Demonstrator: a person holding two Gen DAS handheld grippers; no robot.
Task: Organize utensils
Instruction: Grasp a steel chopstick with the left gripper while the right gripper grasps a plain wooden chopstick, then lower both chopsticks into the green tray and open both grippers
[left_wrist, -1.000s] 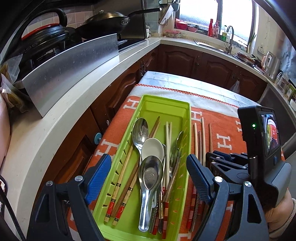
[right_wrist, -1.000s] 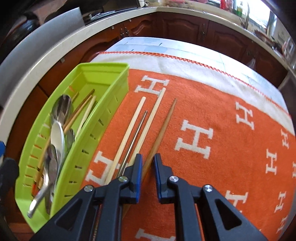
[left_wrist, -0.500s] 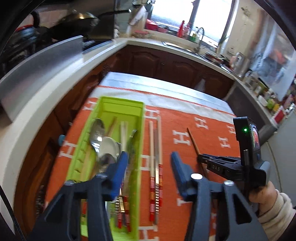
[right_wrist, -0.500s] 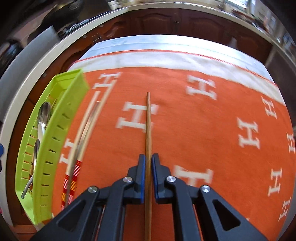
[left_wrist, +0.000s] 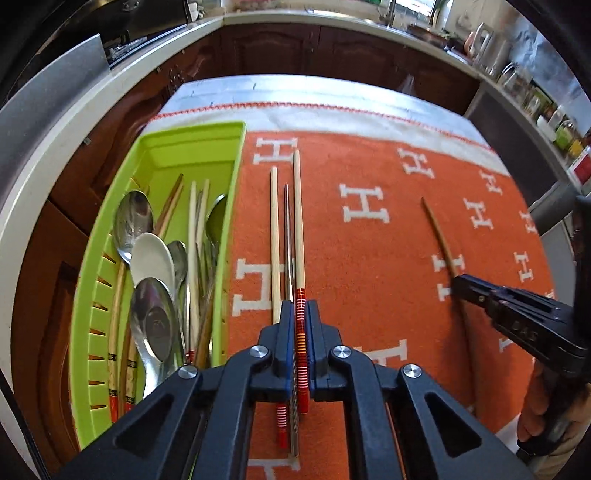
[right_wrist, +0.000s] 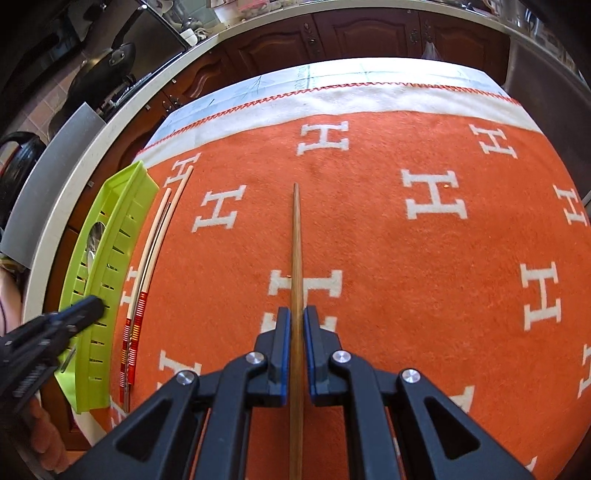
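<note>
My left tool (left_wrist: 300, 332) is clamped on the red-banded end of a pale chopstick (left_wrist: 297, 221) that lies on the orange cloth (left_wrist: 369, 295) over the surface, just beside the green tray (left_wrist: 236, 192). Close beside it lie another pale chopstick (left_wrist: 274, 240) and a thin metal one (left_wrist: 287, 236). My right tool (right_wrist: 295, 332) is clamped on a brown chopstick (right_wrist: 295, 240), well apart from the tray. Spoons (left_wrist: 147, 258) and more chopsticks fill the tray.
</note>
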